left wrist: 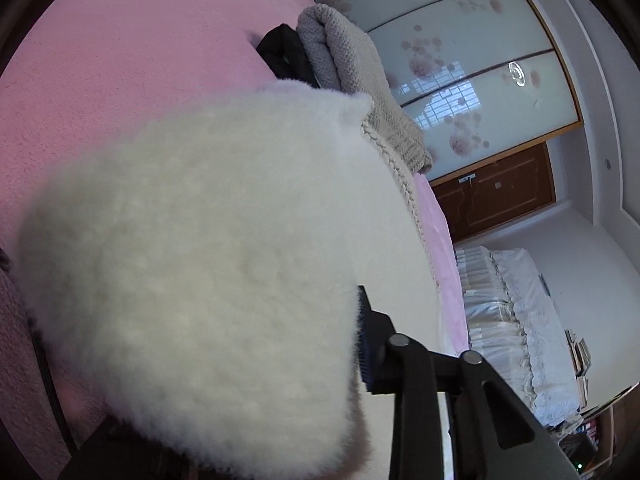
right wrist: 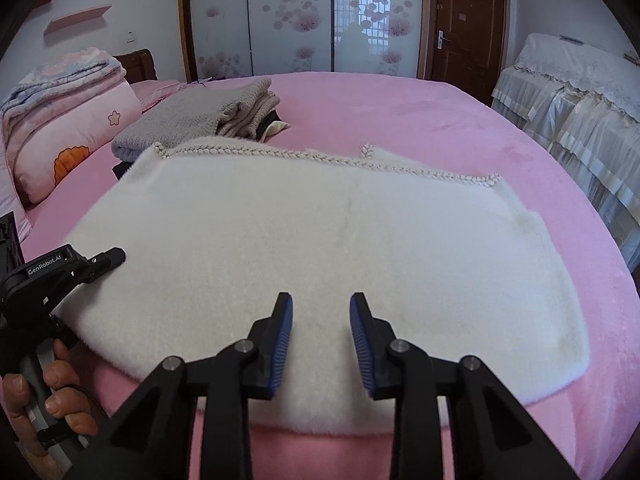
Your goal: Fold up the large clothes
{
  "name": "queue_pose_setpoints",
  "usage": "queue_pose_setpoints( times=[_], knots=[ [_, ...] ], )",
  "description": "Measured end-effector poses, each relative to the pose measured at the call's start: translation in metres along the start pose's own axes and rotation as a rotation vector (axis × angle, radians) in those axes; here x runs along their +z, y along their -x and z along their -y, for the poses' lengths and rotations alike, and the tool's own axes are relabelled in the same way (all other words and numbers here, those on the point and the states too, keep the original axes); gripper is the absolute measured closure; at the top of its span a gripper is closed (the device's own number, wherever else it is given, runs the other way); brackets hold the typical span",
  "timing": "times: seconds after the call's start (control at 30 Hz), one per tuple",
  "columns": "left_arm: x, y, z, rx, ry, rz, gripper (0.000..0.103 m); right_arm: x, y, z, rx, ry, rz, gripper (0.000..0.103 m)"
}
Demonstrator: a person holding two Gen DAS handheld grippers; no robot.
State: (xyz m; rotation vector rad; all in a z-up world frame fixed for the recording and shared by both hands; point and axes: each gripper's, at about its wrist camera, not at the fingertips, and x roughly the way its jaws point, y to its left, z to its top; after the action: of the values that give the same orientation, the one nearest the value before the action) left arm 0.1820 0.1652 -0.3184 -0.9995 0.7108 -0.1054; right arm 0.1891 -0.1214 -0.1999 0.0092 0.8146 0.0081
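right gripper (right wrist: 321,312): jaws hovering apart over white fleece garment (right wrist: 320,232), gripping nothing. left gripper (right wrist: 108,258): pinching garment's edge. risk: thick pile slipping free mid-fold.

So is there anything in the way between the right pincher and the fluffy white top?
No, nothing visible. The right gripper hangs right over the near edge of the fluffy white garment, jaws apart, with only bare fleece below. The folded grey knits sit far behind.

The right hand-held gripper (right wrist: 321,312) is black, with ribbed blue pads (right wrist: 282,344) and round silver pivot screws. The left hand-held gripper (right wrist: 116,256) carries white "GenRobot.AI" lettering; bare fingers (right wrist: 60,376) wrap its grey handle.
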Motion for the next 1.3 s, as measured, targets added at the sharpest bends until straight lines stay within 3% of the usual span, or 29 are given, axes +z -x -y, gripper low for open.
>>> queue_pose_setpoints(
  times=[0.13,0.2,0.3,0.43,0.57,0.7,0.83,0.9,0.97,1.07,1.17,1.3],
  knots=[
    [-0.006,0.011,0.031,0.067,-0.122,0.068,0.082,0.004,-0.024,-0.011,0.025,0.031,-0.039,0.089],
    [-0.009,0.019,0.05,0.078,-0.181,0.107,0.083,-0.003,-0.04,-0.014,0.028,0.058,-0.078,0.09],
    [-0.023,0.029,0.089,0.088,-0.317,0.17,0.083,-0.013,-0.044,-0.01,0.044,0.051,-0.066,0.09],
    [-0.044,0.031,0.148,0.031,-0.488,0.209,0.083,-0.02,-0.042,0.008,0.13,-0.063,-0.068,0.09],
    [-0.072,0.023,0.2,-0.024,-0.627,0.192,0.083,-0.027,-0.04,0.029,0.232,-0.183,-0.082,0.091],
    [-0.101,0.0,0.242,-0.072,-0.72,0.16,0.083,-0.036,-0.025,0.067,0.307,-0.326,-0.085,0.098],
    [-0.132,-0.03,0.272,-0.127,-0.769,0.103,0.083,-0.055,0.008,0.12,0.228,-0.425,-0.034,0.102],
    [-0.158,-0.051,0.282,-0.142,-0.821,0.058,0.083,-0.065,0.025,0.145,0.139,-0.454,-0.018,0.102],
    [-0.186,-0.075,0.286,-0.12,-0.877,-0.013,0.083,-0.077,0.036,0.169,0.06,-0.482,-0.022,0.102],
    [-0.237,-0.116,0.282,-0.016,-1.03,-0.151,0.083,-0.093,0.044,0.199,-0.012,-0.522,-0.046,0.102],
    [-0.266,-0.118,0.273,0.026,-1.186,-0.102,0.082,-0.103,0.045,0.215,-0.047,-0.543,-0.072,0.101],
    [-0.262,-0.112,0.272,-0.002,-1.171,-0.117,0.082,-0.106,0.043,0.218,-0.038,-0.553,-0.081,0.101]
  ],
)
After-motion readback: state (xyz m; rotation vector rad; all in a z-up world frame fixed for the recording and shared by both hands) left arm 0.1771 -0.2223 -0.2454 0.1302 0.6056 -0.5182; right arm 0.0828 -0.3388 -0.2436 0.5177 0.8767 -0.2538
